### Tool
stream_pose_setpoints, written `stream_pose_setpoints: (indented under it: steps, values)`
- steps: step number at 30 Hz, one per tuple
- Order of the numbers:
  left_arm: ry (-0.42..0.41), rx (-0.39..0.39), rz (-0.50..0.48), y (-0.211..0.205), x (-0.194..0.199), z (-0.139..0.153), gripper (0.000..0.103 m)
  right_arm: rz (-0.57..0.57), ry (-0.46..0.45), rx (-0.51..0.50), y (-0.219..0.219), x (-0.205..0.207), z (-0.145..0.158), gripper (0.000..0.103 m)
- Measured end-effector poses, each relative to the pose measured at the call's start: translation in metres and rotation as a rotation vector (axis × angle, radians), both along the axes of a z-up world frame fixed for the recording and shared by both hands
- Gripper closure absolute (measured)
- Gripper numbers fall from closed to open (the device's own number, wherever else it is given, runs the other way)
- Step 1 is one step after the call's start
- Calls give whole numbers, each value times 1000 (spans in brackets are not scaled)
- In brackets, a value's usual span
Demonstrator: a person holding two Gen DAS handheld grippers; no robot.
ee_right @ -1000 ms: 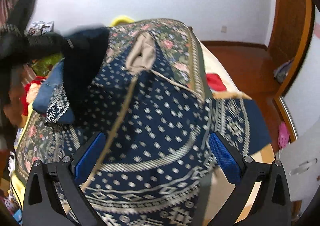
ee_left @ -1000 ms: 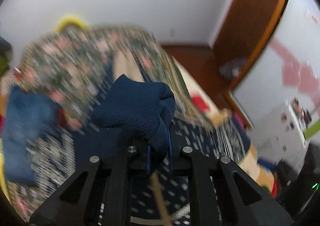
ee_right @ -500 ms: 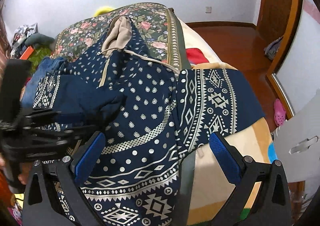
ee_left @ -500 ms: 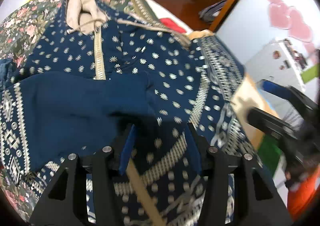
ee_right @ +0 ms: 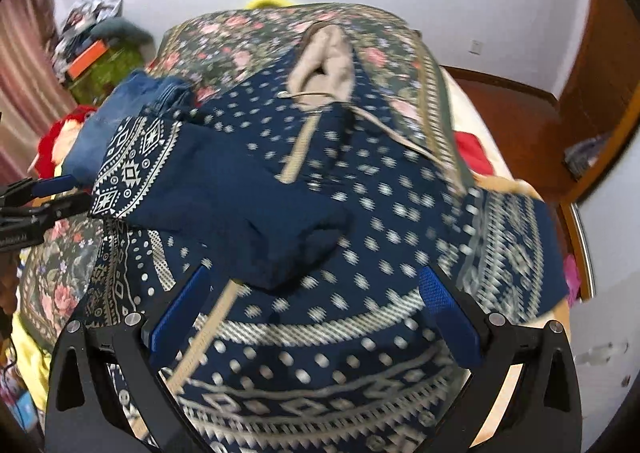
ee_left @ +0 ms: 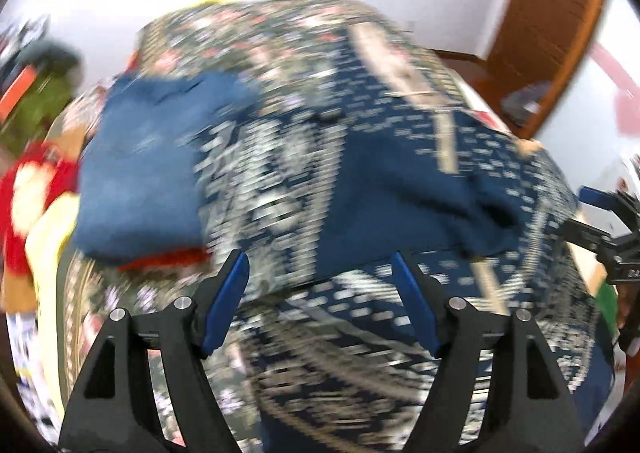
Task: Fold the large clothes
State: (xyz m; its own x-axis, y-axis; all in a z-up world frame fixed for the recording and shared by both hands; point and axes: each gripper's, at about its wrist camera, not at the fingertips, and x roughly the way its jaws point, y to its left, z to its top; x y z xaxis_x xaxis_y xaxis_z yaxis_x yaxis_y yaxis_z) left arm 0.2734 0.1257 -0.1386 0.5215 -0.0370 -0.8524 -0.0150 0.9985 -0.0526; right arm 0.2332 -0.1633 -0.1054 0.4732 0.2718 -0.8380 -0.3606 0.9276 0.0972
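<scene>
A large navy hooded garment (ee_right: 384, 213) with white dots and beige trim lies spread on the bed, its beige-lined hood (ee_right: 324, 65) at the far end. Its left sleeve (ee_right: 224, 189) lies folded across the chest, cuff near the middle. The right sleeve (ee_right: 512, 249) lies stretched out to the right. My left gripper (ee_left: 320, 277) is open and empty above the garment's left side (ee_left: 400, 189); that view is blurred. My right gripper (ee_right: 312, 293) is open and empty above the lower front. The left gripper also shows at the right wrist view's left edge (ee_right: 36, 197).
A floral bedspread (ee_right: 248, 29) covers the bed. Folded blue jeans (ee_left: 140, 165) lie left of the garment, with red cloth (ee_left: 36, 181) beyond. A red item (ee_right: 472, 153) lies at the bed's right edge. A wooden door (ee_left: 552, 13) and wood floor (ee_right: 516, 121) are to the right.
My left gripper carried the sleeve across the garment, opened and let it go. It has since pulled back to the left, open wide. The right gripper stayed open.
</scene>
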Motion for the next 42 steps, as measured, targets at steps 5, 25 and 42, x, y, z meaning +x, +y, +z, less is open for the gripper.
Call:
stream_pose_setpoints:
  steps: [5,25,42]
  values:
    - [66,-46,139,48,1,-45,30,16,33,-33,29,21,-25,2]
    - [11,-357,183,67,9,-58,97,-72,85,158,10,46,-35,95]
    - [19,-271,191,63,-3,-47,97,-248,-9,196,-75,34,-10,95]
